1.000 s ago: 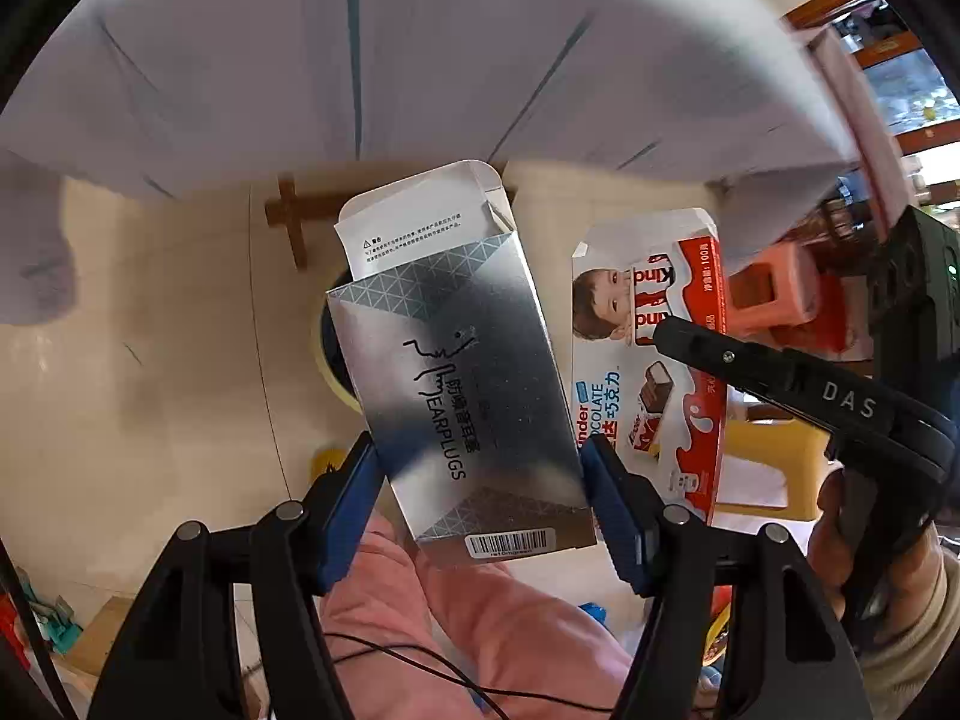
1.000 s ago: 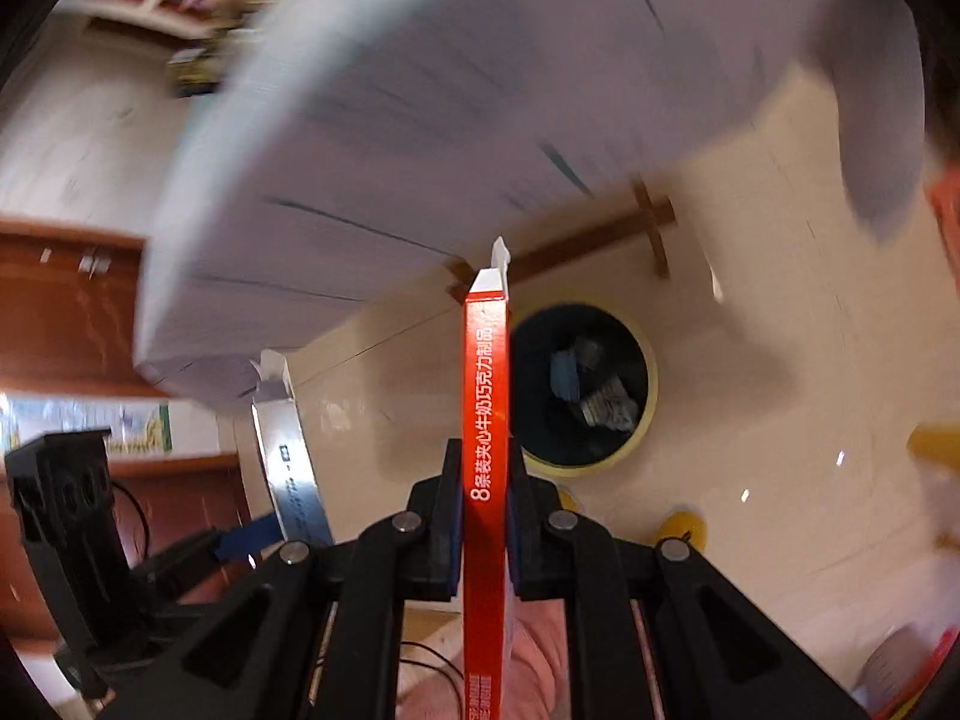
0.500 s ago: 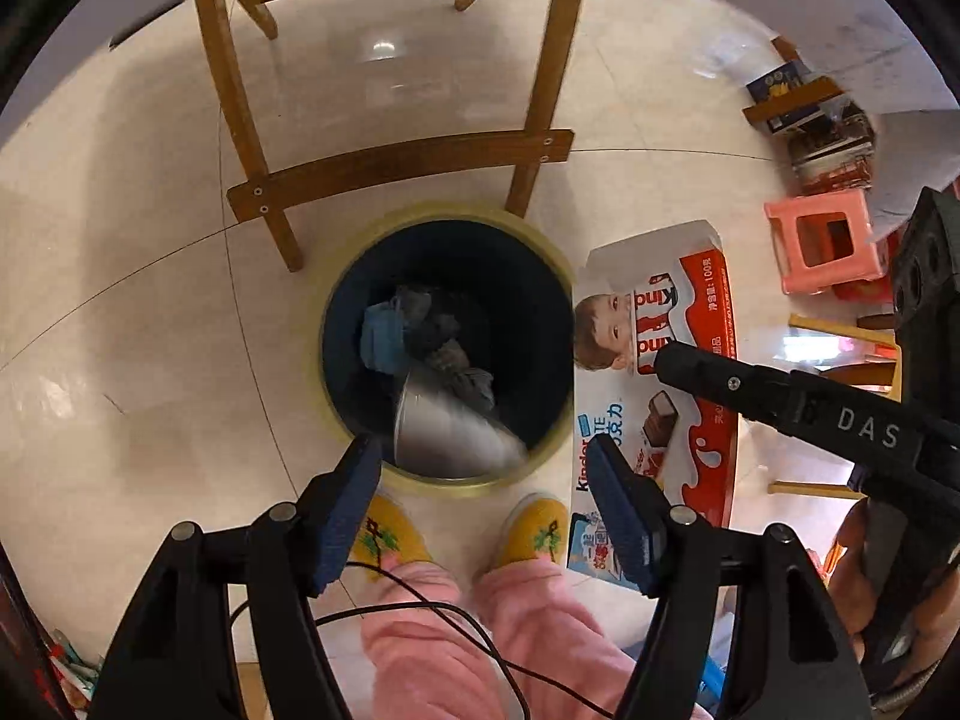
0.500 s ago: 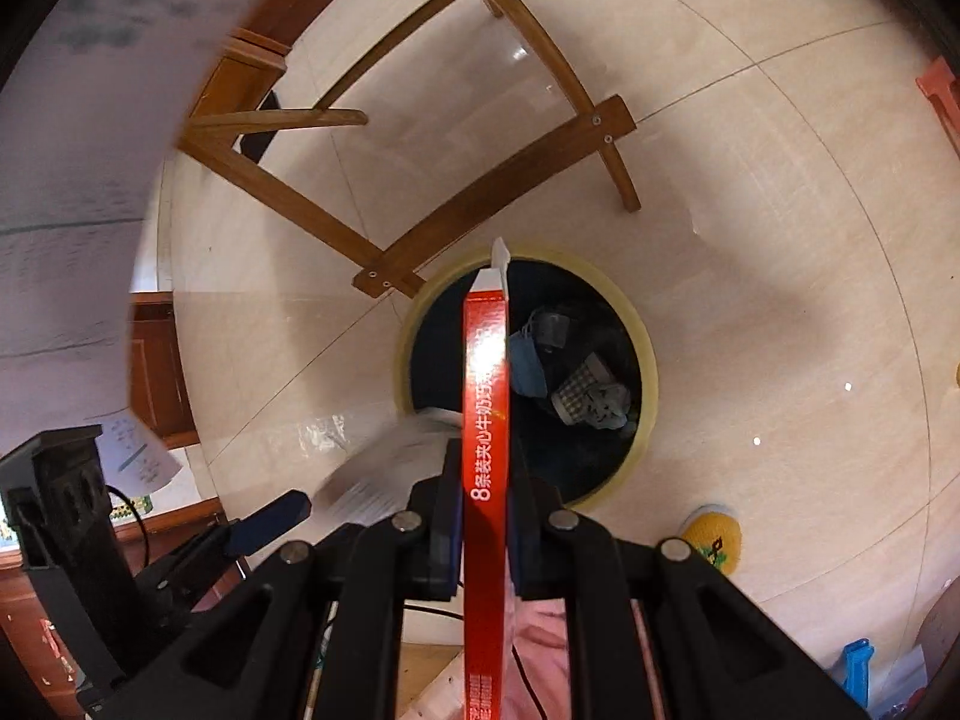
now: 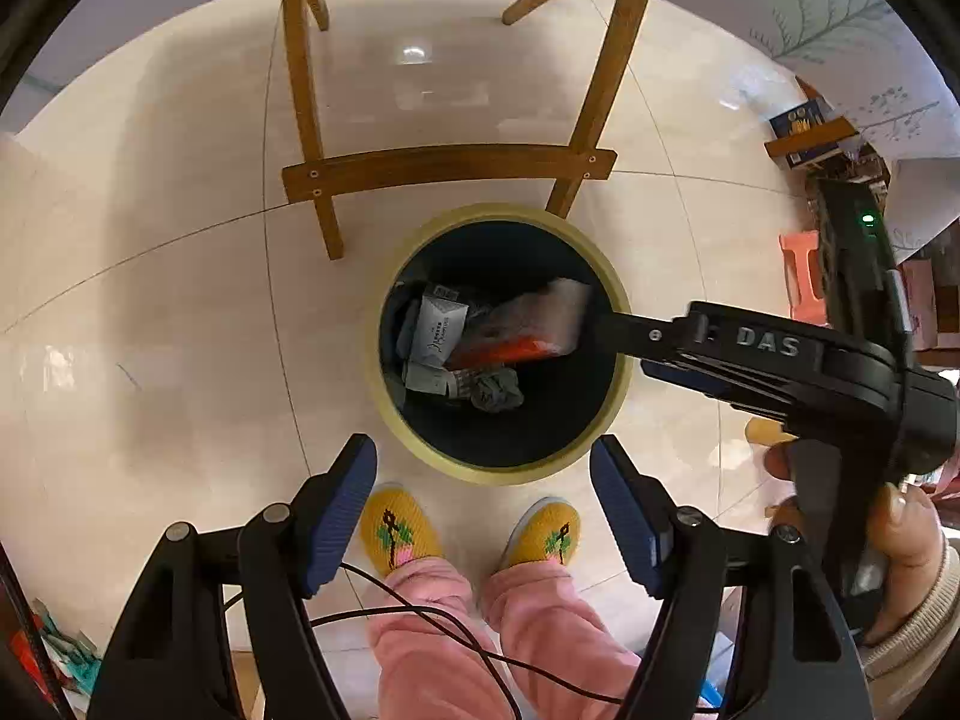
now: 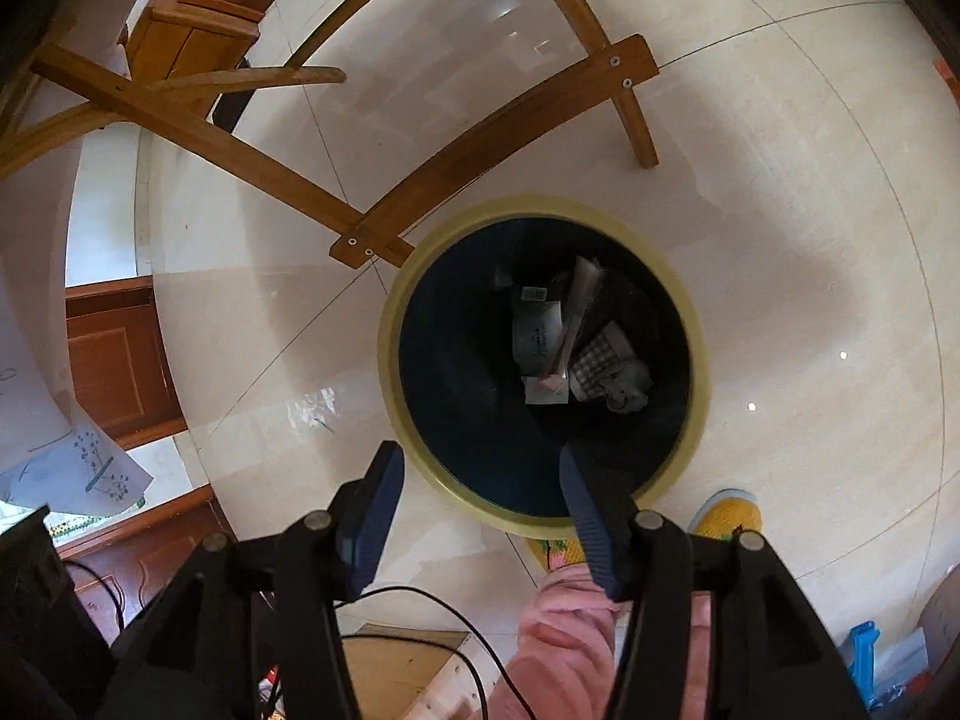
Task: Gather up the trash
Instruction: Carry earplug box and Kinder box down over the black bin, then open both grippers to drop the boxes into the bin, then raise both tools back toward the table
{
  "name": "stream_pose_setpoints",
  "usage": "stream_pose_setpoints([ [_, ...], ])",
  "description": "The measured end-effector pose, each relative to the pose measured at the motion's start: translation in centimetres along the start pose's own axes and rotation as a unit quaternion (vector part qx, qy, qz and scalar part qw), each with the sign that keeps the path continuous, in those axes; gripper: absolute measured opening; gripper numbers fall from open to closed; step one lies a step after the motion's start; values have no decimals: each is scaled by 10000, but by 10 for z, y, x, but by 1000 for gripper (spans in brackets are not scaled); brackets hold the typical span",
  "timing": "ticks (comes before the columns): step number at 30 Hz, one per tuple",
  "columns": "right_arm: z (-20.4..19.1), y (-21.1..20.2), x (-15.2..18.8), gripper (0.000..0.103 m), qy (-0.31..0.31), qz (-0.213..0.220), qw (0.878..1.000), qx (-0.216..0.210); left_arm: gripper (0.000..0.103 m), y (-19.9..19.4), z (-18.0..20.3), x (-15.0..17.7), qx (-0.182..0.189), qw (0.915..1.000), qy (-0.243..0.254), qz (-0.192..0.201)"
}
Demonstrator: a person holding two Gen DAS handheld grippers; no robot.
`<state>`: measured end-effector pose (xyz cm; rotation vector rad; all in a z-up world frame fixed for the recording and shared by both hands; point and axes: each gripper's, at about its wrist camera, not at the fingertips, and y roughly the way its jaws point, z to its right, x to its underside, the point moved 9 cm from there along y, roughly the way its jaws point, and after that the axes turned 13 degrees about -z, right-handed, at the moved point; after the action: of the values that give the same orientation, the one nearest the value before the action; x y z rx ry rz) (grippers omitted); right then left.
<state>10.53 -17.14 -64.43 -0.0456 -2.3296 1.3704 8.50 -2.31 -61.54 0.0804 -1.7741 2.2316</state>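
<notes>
A round bin with a yellow rim stands on the floor below me; the right wrist view also shows its rim. Inside lie the silver earplug box, crumpled paper and other trash. The red Kinder box is blurred, falling into the bin; it also shows in the right wrist view. My left gripper is open and empty above the bin's near rim. My right gripper is open and empty; its black body reaches over the bin from the right.
Wooden chair legs and a crossbar stand just behind the bin. The person's yellow slippers and pink trousers are at the near rim. A pink stool and shelves are at the far right. A wooden cabinet is left.
The left gripper dropped the silver earplug box into the bin. The right gripper then opened and let go of the Kinder box, which is falling in. Both views now look straight down.
</notes>
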Motion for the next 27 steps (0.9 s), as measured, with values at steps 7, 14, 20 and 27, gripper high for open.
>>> stream_pose_setpoints([
  [7, -4, -7, 19, 54, -245, 27, 9995, 208, 72, -25, -2, 3, 59, 9996, -87, 275],
  [14, -16, -59, 50, 54, -437, 420, 9979, 231, 72, -70, 14, 13, 9, 9984, 20, 565],
  [20, -55, -140, 82, 54, -942, 966, 9905, 278, 72, -132, 42, 26, 37, 9965, 106, 828],
  [27, -108, -242, 119, 54, -1651, 1606, 9728, 249, 72, -235, 70, 42, -13, 9893, 146, 1448],
])
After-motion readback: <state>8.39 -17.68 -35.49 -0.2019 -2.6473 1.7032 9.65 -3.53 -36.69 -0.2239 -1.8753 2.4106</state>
